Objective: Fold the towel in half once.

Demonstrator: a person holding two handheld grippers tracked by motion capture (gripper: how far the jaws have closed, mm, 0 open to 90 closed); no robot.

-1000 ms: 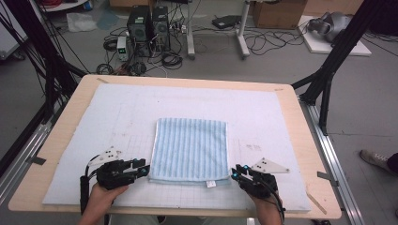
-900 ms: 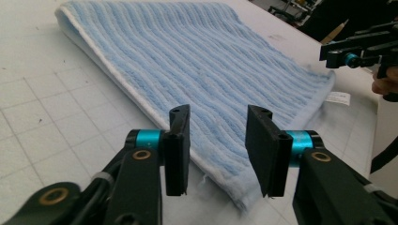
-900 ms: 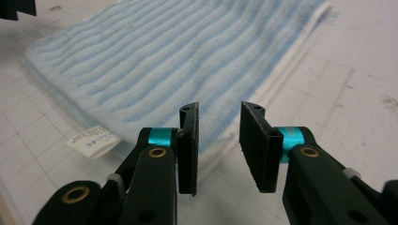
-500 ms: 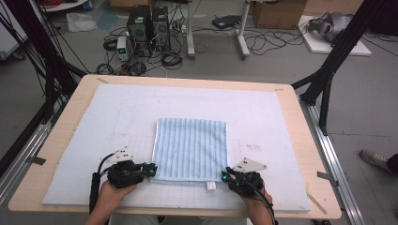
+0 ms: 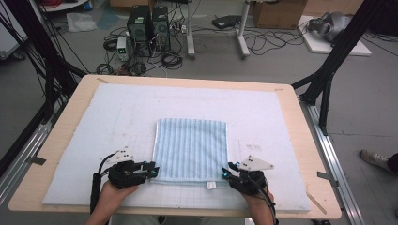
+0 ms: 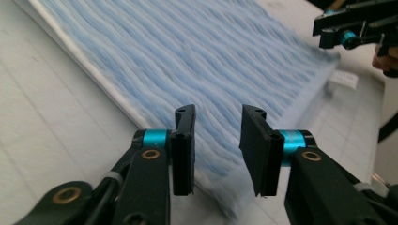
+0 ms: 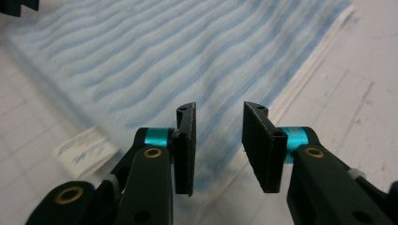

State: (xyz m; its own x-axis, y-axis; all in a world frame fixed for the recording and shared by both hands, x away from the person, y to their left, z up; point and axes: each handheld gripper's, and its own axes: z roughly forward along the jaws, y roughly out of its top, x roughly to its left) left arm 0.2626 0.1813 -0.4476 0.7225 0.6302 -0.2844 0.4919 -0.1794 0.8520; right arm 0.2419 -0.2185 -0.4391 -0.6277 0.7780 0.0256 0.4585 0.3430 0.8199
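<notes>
- Towel (image 5: pixel 191 149), blue-striped and folded to a near square, lay flat on the white mat (image 5: pixel 281 122) covering the table (image 5: pixel 75 101), toward the near side and roughly centred.
- Its small white tag (image 5: pixel 211 185) stuck out from the near edge, close to the right corner.
- Left hand-held gripper (image 5: pixel 152 170) sat at the towel's near left corner, held low over the mat by the person's left hand (image 5: pixel 112 190).
- In the left gripper view, its jaws stood apart with a clear gap, the towel's corner edge lying below and between them (image 6: pixel 217 140); nothing was clamped.
- Right hand-held gripper (image 5: pixel 227 172) sat at the near right corner, just beside the tag, held by the right hand (image 5: pixel 256 197).
- In the right gripper view, its jaws were likewise spread (image 7: pixel 218 140), straddling the towel's white-hemmed edge, with the tag (image 7: pixel 85 147) off to the left on the mat.
- Whether either gripper's tips touched the cloth could not be told.
</notes>
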